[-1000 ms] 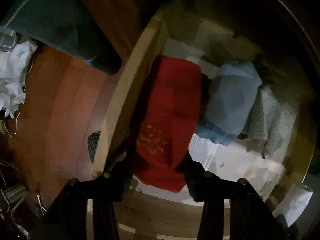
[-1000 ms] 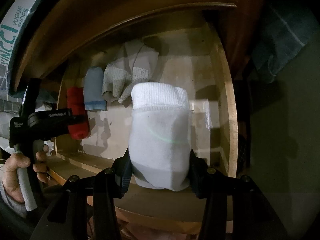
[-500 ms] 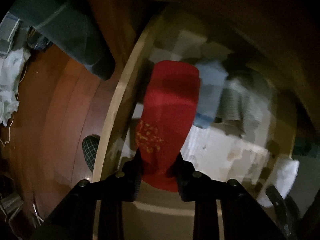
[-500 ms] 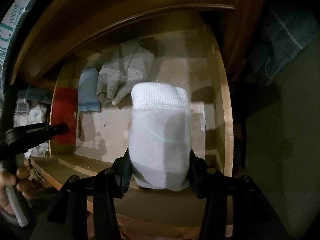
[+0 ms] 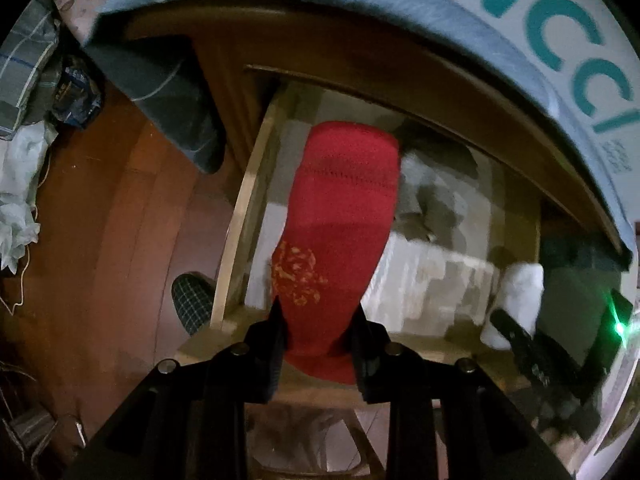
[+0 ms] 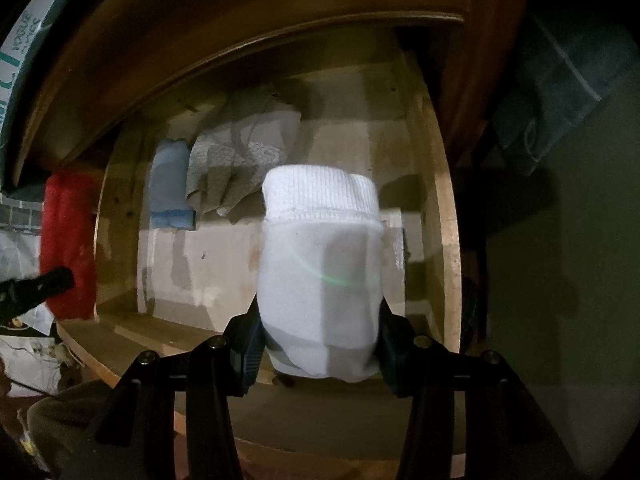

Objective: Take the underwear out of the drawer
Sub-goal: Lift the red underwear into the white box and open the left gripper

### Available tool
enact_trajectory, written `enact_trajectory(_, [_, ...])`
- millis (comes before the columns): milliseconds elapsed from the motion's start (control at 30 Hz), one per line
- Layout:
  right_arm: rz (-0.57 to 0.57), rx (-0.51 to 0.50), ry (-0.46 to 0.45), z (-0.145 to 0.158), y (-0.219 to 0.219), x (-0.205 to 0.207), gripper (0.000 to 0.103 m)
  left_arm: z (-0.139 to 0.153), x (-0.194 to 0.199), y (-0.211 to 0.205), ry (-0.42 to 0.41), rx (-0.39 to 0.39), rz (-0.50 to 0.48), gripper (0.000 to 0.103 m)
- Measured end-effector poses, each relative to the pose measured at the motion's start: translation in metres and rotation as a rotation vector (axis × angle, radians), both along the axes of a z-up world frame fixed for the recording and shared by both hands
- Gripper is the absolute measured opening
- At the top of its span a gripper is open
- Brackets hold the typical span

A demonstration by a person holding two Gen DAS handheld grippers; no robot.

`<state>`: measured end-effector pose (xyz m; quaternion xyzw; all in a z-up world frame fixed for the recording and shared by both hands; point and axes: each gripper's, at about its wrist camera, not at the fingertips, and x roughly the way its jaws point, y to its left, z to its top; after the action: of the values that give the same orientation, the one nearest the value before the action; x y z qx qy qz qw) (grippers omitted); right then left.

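The red garment [image 5: 340, 216] is a folded knit piece with a ribbed band across its far end and a patch of yellow-orange print near the held end; the left gripper [image 5: 319, 336] is clenched on its lower part, both black pads pressing into the cloth, and the piece hangs clear above the wooden drawer [image 5: 240, 216], over its left front corner. The white garment [image 6: 320, 272] is a soft folded bundle with a thick ribbed cuff at its far end, pinched at its lower sides by the right gripper [image 6: 320, 340], and it is held up over the drawer's front rail. Down inside, against the back wall, lie a light blue folded piece [image 6: 170, 188] and, just beside it to the right, a crumpled grey patterned one [image 6: 240, 168] — their edges touch or overlap, I cannot tell which. In the left wrist view these two are smeared by blur and partly hidden behind the red cloth, so only grey shapes show. The shoe box [image 5: 560, 52] above the drawer is cut off at the frame edge, with only part of its teal lettering readable. A checked slipper [image 5: 192, 300] on the wood floor is half hidden by the drawer's side — the dark corners around it give nothing away.
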<state>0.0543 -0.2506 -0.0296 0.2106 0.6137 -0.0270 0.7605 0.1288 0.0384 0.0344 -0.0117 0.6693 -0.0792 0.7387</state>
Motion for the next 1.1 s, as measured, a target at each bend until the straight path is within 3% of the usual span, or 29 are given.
enact_trajectory(333, [-0.001, -0.022, -0.001, 0.000, 0.003, 0.000, 0.045, 0.049, -0.041, 0.001, -0.096, -0.033, -0.089, 0.029])
enact_trajectory(700, [-0.001, -0.035, 0.008, -0.001, 0.003, -0.003, 0.045, 0.151, -0.077, 0.001, -0.299, -0.085, -0.203, 0.029])
enact_trajectory(900, [0.002, -0.052, 0.010, -0.001, 0.003, -0.004, 0.045, 0.220, -0.069, 0.003, -0.432, -0.124, -0.207, 0.029])
enact_trajectory(1100, [0.003, -0.051, 0.010, 0.000, 0.004, -0.004, 0.045, 0.279, -0.031, -0.008, -0.559, -0.109, -0.188, 0.029])
